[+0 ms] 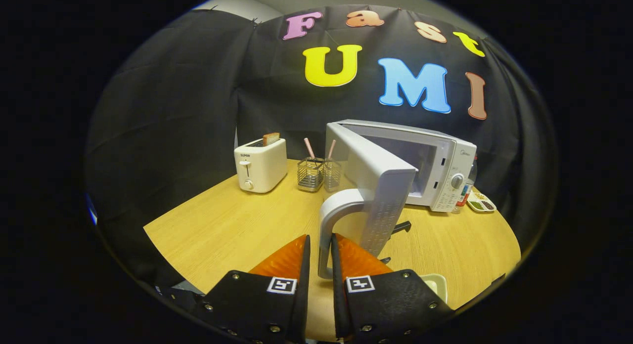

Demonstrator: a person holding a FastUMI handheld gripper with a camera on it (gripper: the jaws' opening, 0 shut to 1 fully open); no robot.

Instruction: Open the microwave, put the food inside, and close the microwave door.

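Tongs [320, 245] were clamped on the microwave door handle [330, 220]: both orange fingers [289, 257] pressed against the lower part of the grey handle bar, one on each side. Microwave door [376, 186] was swung wide open, its edge pointing toward the tongs, cavity exposed behind it. Microwave [435, 166] sat on the wooden surface [222, 225], toward the back wall, dial and buttons on its right panel. Couldn't tell if anything was inside the cavity. A pale dish [437, 284] peeked out just right of the right finger, mostly hidden, contents unreadable. White toaster [260, 165] with a slice of bread [271, 138] sticking up stood well left of the microwave. Two wire mesh holders [319, 174] with straws stood between toaster and microwave. A small compartment tray [480, 203] lay just right of the microwave.
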